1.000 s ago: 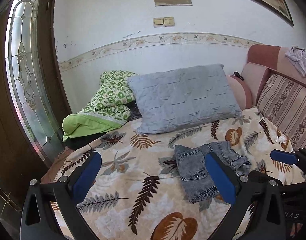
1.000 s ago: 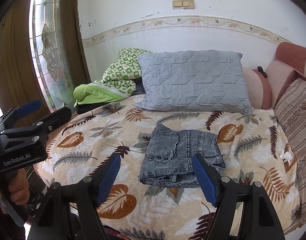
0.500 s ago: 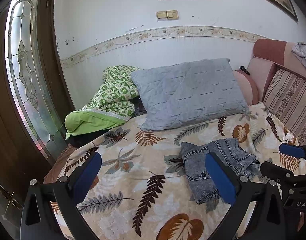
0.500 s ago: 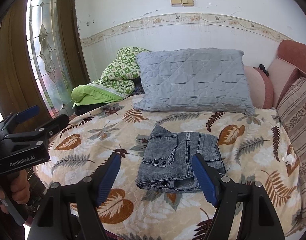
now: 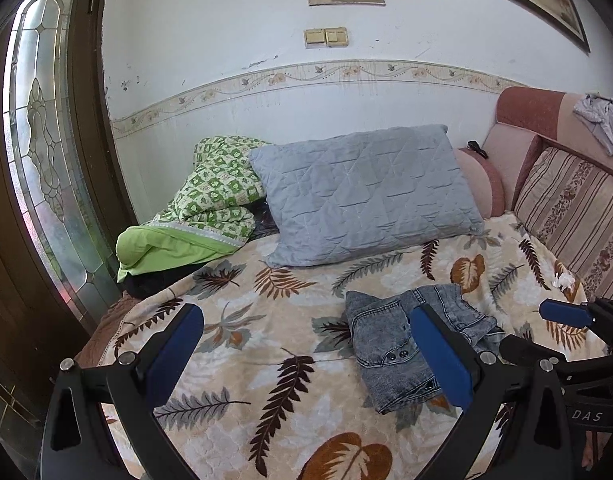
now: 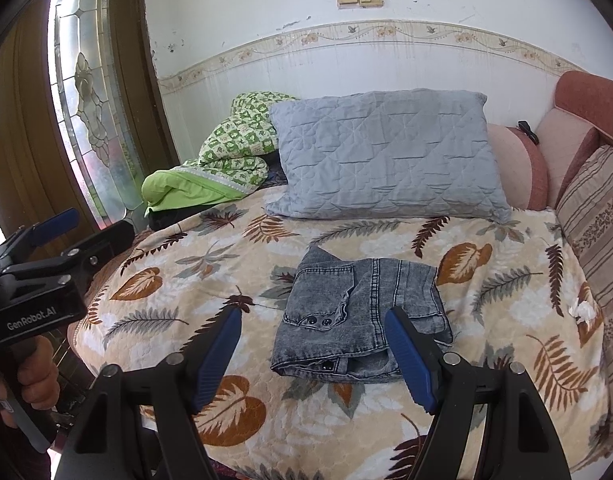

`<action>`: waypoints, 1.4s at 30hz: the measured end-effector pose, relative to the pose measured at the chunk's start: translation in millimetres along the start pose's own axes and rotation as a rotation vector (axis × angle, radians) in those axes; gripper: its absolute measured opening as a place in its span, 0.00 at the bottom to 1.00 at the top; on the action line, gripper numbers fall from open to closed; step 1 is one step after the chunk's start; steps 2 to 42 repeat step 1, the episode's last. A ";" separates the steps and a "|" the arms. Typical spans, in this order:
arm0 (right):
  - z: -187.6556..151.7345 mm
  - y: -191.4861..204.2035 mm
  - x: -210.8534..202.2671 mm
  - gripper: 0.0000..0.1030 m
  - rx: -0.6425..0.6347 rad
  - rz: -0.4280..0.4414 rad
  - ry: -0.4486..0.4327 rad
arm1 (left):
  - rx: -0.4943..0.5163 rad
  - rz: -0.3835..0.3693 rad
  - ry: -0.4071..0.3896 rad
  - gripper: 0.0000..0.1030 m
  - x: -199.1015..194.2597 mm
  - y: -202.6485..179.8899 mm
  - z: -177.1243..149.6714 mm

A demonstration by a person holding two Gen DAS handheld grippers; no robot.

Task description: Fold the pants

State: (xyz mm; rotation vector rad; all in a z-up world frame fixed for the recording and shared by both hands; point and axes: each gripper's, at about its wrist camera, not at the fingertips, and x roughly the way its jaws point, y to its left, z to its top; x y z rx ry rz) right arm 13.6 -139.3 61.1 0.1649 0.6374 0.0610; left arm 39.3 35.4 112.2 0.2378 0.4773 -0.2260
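Grey denim pants [image 6: 362, 316] lie folded into a compact rectangle on the leaf-print bedspread [image 6: 226, 264], waistband buttons facing me. In the left wrist view the same pants [image 5: 390, 344] sit right of centre, partly behind my right-hand finger. My left gripper [image 5: 306, 344] is open and empty, held back above the bed's near edge. My right gripper [image 6: 314, 344] is also open and empty, hovering just short of the pants. Each gripper shows at the edge of the other's view: the right gripper [image 5: 566, 316] and the left gripper [image 6: 58, 236], held by a hand [image 6: 34, 368].
A grey quilted pillow [image 6: 386, 152] and a green patterned blanket [image 6: 234, 148] lie at the head of the bed. Striped and pink cushions [image 6: 586, 208] line the right side. A wooden door with a glass panel [image 6: 86, 92] stands at the left.
Both grippers have drifted back and up slightly from the bed; the folded pants have not moved. Both stay open and empty.
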 end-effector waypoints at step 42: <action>-0.3 0.2 0.7 0.75 0.001 -0.001 0.001 | 0.006 0.005 -0.002 1.00 0.3 -0.3 0.1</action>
